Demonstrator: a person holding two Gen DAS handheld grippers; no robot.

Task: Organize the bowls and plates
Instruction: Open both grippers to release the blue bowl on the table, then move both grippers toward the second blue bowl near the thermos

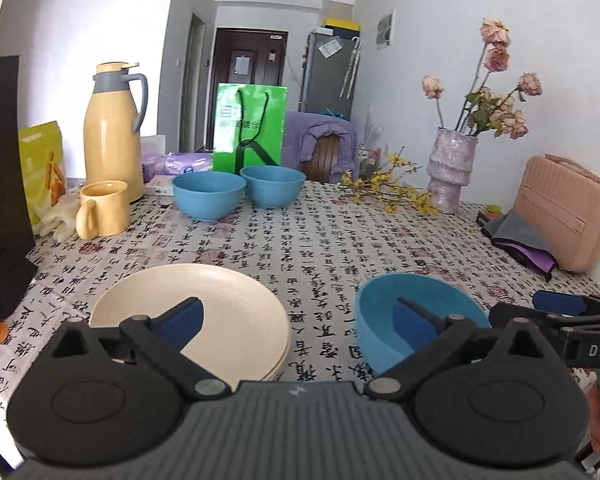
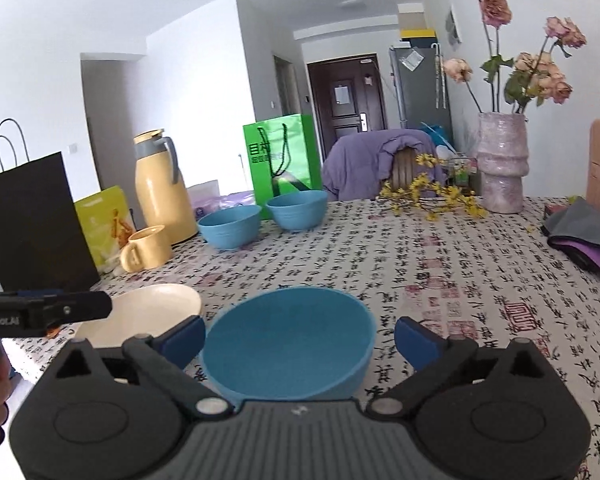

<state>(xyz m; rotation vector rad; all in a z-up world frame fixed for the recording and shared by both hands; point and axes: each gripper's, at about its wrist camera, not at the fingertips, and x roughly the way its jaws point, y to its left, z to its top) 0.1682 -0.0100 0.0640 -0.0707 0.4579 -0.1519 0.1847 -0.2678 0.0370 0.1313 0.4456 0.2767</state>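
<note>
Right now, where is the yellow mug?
The yellow mug stands at the table's far left in both views, just in front of the yellow thermos, left of the two far blue bowls.

A yellow thermos jug [image 1: 112, 132] stands at the upper left of the left wrist view, a yellow mug [image 1: 102, 209] just in front of it. A green gift bag [image 1: 251, 127] sits at centre top. At the right, a lilac vase [image 1: 451, 170] holds dried roses [image 1: 496, 92], near a pink case [image 1: 566, 212]. A calligraphy-print tablecloth [image 1: 320, 248] covers the table.
</note>
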